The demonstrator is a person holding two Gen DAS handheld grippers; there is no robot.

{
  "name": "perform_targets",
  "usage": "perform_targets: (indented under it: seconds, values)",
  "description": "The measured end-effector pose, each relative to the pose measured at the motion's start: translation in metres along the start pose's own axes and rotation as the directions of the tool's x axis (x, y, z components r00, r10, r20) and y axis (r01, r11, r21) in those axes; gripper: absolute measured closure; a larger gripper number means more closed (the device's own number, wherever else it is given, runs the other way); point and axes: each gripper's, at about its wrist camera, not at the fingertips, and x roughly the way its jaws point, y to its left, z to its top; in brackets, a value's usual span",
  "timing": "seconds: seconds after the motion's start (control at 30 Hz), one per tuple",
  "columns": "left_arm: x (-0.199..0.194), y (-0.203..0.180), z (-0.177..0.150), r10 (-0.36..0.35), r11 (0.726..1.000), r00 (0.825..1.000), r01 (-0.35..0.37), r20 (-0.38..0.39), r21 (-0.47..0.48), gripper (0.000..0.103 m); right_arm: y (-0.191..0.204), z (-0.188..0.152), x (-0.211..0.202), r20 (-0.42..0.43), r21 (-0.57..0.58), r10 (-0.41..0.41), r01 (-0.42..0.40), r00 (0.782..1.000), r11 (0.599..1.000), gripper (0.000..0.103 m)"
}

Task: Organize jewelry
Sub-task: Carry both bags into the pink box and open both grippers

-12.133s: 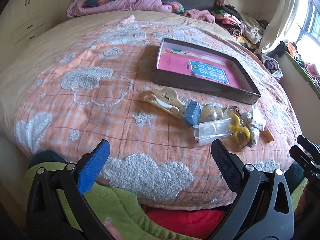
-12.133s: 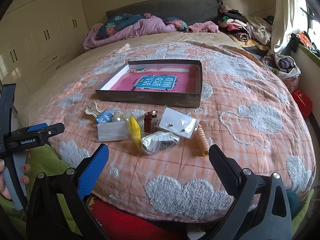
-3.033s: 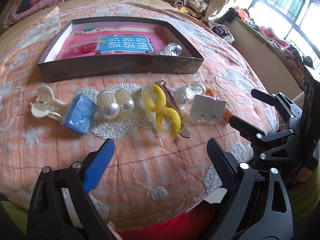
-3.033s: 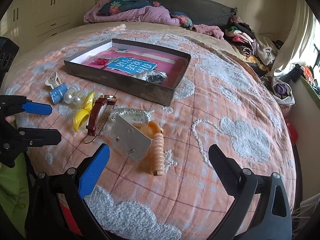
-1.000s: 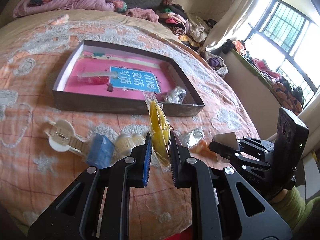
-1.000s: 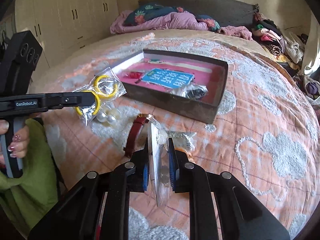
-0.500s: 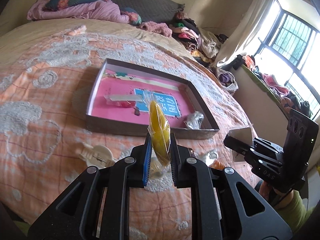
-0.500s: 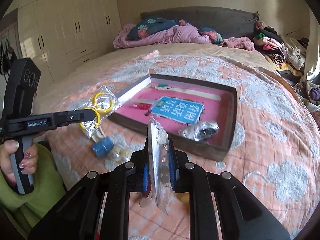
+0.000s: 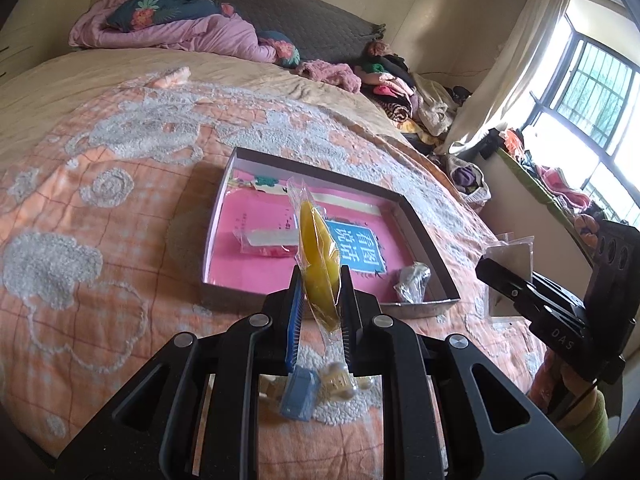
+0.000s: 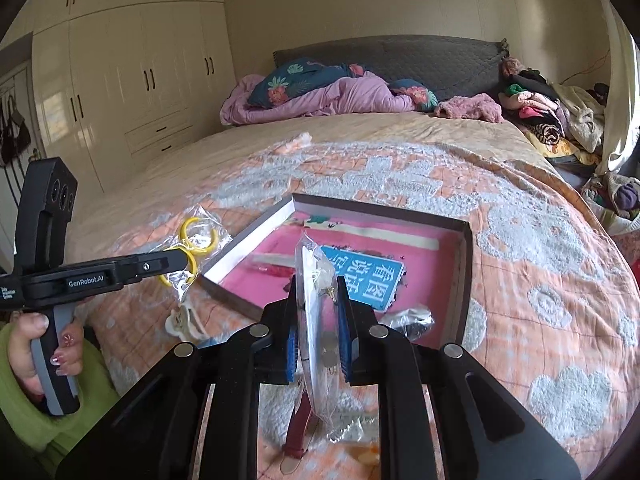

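Left wrist view: the left gripper pinches a bag of yellow hoops, held above the near edge of the tray.

Right wrist view: the right gripper pinches an earring card bag, raised over the tray's near edge on the bed.

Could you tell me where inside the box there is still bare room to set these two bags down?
In the box, bare pink floor lies along the near wall, left of the silver foil packet, and below the red packet. The blue label and right corner are crowded.
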Motion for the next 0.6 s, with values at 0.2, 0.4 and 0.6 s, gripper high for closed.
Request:
perform_targets:
  seconds: [0.2, 0.4, 0.6]
  values:
    - [0.008, -0.005, 0.008, 0.002, 1.000, 1.000, -0.002, 0.004, 0.006, 0.093, -0.012, 0.006, 0.005, 0.014, 0.029, -0.011, 0.011, 1.000, 1.000, 0.088]
    - [0.023, -0.011, 0.013, 0.004, 1.000, 1.000, -0.004, -0.004, 0.013, 0.093, -0.028, 0.010, 0.012, 0.018, 0.068, -0.013, 0.012, 1.000, 0.998, 0.088]
    - [0.037, -0.017, 0.015, 0.000, 1.000, 1.000, 0.000, -0.003, 0.023, 0.093, -0.044, 0.013, 0.022, 0.017, 0.095, -0.038, 0.036, 0.999, 0.995, 0.088]
